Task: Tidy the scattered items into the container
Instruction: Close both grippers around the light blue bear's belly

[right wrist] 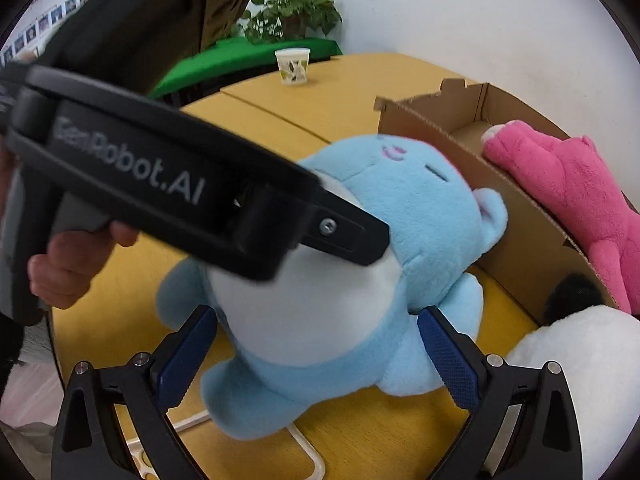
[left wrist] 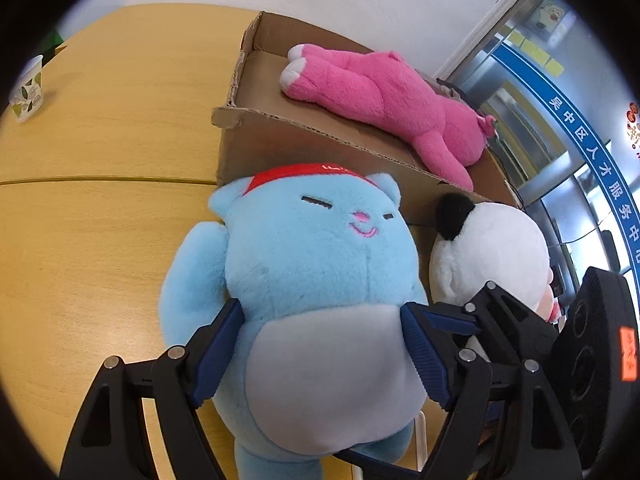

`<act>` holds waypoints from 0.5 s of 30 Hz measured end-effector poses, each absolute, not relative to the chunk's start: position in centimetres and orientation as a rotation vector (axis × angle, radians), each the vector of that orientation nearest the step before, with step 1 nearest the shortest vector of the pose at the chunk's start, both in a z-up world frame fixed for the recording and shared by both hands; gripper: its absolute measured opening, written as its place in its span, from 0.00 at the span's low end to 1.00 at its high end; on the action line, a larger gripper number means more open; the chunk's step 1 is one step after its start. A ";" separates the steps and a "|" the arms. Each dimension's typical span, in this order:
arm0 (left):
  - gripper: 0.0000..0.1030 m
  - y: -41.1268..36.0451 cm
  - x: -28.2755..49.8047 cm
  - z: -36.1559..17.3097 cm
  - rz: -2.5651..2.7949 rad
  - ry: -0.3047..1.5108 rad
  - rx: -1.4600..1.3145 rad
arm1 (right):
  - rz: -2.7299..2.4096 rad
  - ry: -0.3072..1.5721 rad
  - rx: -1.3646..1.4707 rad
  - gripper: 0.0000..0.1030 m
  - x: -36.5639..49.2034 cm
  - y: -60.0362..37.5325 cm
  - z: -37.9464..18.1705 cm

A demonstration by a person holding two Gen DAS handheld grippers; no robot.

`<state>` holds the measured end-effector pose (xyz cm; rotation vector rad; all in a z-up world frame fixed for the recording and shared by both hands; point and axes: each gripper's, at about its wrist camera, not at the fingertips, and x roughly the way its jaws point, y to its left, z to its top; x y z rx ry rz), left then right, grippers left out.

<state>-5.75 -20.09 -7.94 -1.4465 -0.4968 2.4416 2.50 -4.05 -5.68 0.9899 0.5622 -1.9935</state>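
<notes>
A blue plush cat (left wrist: 316, 264) with a red headband and grey belly lies against the front wall of the cardboard box (left wrist: 256, 148). My left gripper (left wrist: 320, 344) is shut on the cat's belly, its blue pads pressing both sides. My right gripper (right wrist: 316, 344) is open, its pads (right wrist: 452, 360) standing beside the cat's (right wrist: 360, 260) lower body. A pink plush (left wrist: 384, 100) lies inside the box, and it also shows in the right wrist view (right wrist: 572, 196) within the box (right wrist: 516, 216). A white and black plush (left wrist: 492, 256) sits right of the cat.
A paper cup (left wrist: 27, 92) with a leaf print stands on the wooden table (left wrist: 100, 240) far left; it also shows in the right wrist view (right wrist: 293, 65). A potted plant (right wrist: 296, 8) stands behind on green cloth. Glass doors lie to the right.
</notes>
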 end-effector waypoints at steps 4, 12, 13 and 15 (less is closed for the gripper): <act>0.72 -20.5 -5.6 -8.3 2.429 -0.539 -1.454 | -1.986 0.524 1.022 0.93 2.1 -4.0 -6.1; 0.61 -19.2 -5.0 -7.0 2.463 -0.459 -1.463 | -1.993 0.465 1.028 0.83 2.3 -3.1 -5.9; 0.59 -18.9 -4.9 -6.6 2.468 -0.448 -1.468 | -1.989 0.436 1.032 0.81 2.3 -2.8 -5.7; 0.58 -18.7 -4.7 -6.2 2.468 -0.454 -1.476 | -1.988 0.411 1.027 0.78 2.6 -2.3 -5.3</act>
